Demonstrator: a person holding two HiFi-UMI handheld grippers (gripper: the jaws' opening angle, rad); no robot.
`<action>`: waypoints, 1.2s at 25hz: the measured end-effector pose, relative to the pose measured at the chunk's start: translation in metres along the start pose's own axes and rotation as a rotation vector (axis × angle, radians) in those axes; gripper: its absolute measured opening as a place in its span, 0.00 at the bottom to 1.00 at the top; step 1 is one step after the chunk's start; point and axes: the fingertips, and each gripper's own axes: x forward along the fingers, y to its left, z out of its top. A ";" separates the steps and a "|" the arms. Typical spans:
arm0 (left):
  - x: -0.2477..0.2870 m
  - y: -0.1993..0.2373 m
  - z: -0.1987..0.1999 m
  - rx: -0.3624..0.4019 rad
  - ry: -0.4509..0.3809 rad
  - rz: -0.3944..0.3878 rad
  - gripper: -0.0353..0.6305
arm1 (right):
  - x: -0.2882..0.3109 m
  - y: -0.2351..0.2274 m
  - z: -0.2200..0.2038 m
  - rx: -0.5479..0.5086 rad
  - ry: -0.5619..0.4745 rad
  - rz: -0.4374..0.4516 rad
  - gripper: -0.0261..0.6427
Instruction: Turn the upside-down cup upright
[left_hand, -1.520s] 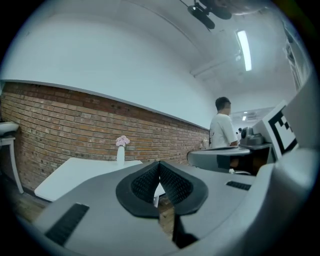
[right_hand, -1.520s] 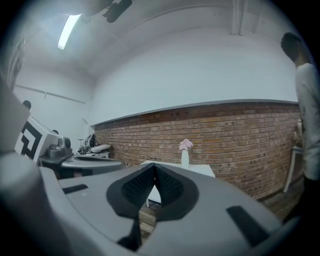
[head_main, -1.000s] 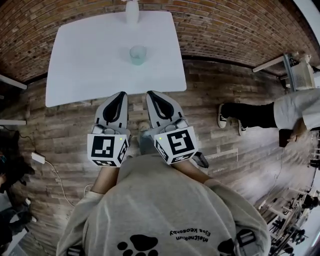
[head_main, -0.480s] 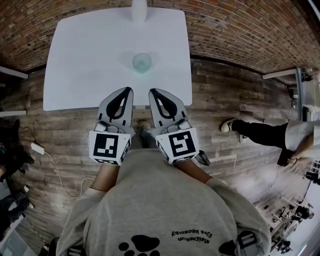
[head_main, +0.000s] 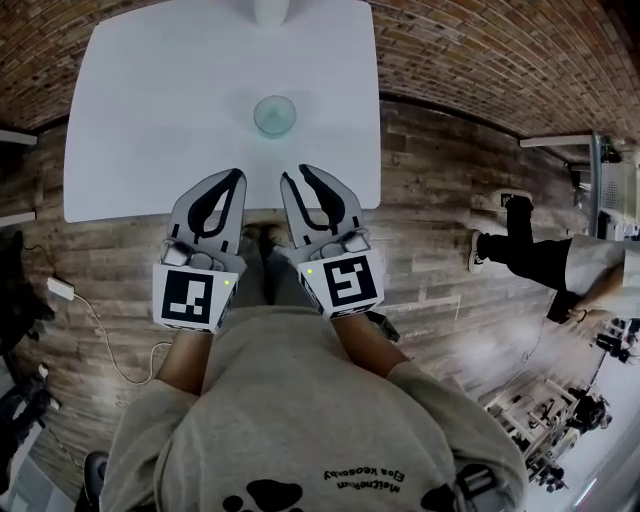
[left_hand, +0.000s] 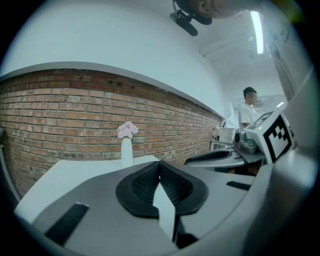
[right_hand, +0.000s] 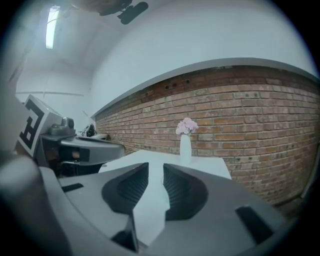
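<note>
Now the left gripper (head_main: 237, 174) hangs over the table's (head_main: 140, 130) near edge, jaws pressed together on nothing. The cup (head_main: 274, 115) sits mid-table, ahead of both grippers and untouched. The right gripper (head_main: 293, 174), just beside the left, has just been opening its jaws: slight gap, nothing in it.

Bare tabletop (head_main: 130, 120) lies open around the cup (head_main: 274, 115), with the vase (head_main: 270, 10) behind it at the far edge.

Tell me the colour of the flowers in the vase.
Pale pink flowers; the right gripper view shows them best.
</note>
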 end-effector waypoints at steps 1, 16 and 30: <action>0.002 -0.001 -0.002 -0.007 0.010 -0.006 0.07 | 0.003 -0.003 -0.004 0.001 0.007 -0.005 0.17; 0.037 0.028 -0.030 -0.037 0.061 -0.003 0.07 | 0.077 -0.030 -0.054 -0.057 0.089 -0.057 0.45; 0.067 0.038 -0.067 -0.040 0.207 -0.044 0.07 | 0.123 -0.047 -0.083 -0.034 0.144 -0.050 0.58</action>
